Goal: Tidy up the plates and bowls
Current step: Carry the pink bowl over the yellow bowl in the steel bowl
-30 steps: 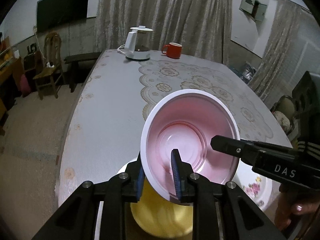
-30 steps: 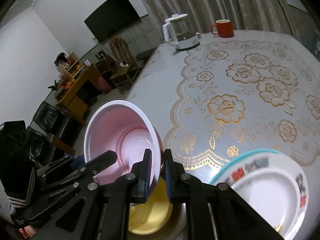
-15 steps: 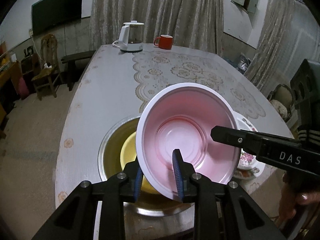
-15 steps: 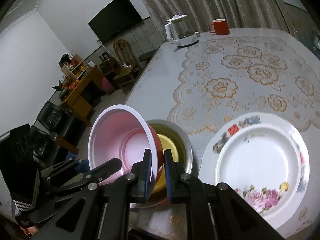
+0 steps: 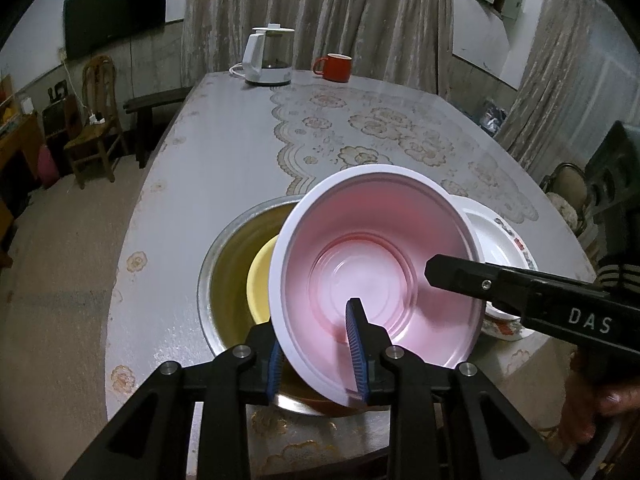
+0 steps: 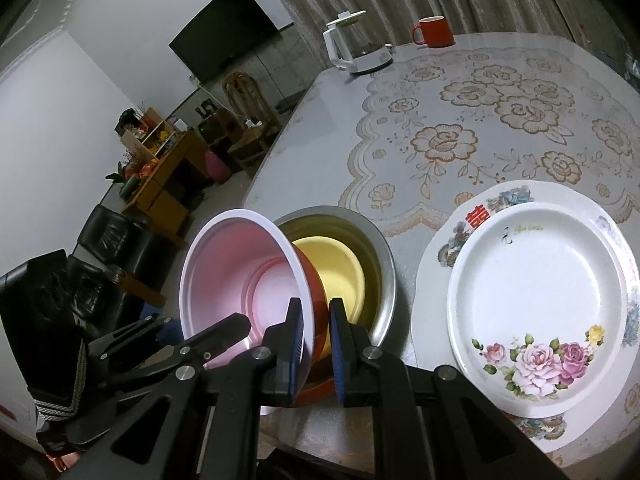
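Observation:
A red bowl with a pale pink inside [image 5: 376, 264] [image 6: 244, 272] is held tilted above the table's near edge. My left gripper [image 5: 318, 356] is shut on its near rim. My right gripper [image 6: 316, 340] is shut on its right wall, one finger inside and one outside. Under and behind the bowl, a steel bowl [image 5: 228, 264] [image 6: 380, 256] holds a yellow bowl [image 5: 260, 280] [image 6: 340, 264]. To the right lie stacked floral plates [image 6: 536, 300] [image 5: 500, 240].
A white kettle [image 5: 270, 56] [image 6: 356, 46] and a red mug [image 5: 334, 67] [image 6: 434, 31] stand at the table's far end. A lace cloth [image 6: 500, 120] covers the table's right part. Chairs and furniture stand left of the table.
Both grippers have drawn back and up with the red bowl; the steel bowl with the yellow bowl and the plates have come into fuller view below.

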Motion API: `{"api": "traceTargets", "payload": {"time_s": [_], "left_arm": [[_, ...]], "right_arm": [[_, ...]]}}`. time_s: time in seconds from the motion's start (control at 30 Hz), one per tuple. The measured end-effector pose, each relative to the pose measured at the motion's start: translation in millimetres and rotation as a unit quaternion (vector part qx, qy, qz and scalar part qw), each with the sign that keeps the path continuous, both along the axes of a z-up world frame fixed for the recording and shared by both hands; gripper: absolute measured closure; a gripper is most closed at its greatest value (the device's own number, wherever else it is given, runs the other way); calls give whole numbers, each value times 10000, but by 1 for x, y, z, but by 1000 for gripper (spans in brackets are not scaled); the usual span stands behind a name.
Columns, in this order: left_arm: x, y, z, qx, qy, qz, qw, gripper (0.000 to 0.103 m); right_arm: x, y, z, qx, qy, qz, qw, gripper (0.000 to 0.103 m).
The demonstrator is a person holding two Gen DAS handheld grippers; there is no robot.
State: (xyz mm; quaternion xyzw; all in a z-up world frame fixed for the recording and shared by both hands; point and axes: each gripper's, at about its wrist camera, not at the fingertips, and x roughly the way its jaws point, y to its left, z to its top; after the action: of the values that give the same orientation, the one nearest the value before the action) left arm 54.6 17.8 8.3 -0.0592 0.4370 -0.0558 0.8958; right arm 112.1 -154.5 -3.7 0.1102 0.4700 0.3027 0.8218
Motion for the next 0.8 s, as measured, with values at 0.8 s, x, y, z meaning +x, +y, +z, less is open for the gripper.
{"api": "traceTargets", "payload": {"time_s": [0.8], "left_arm": [[14,13,-18,-57,226,89,9997,75]], "right_arm": [[4,15,-13,-90,169,58,9998,89]]}}
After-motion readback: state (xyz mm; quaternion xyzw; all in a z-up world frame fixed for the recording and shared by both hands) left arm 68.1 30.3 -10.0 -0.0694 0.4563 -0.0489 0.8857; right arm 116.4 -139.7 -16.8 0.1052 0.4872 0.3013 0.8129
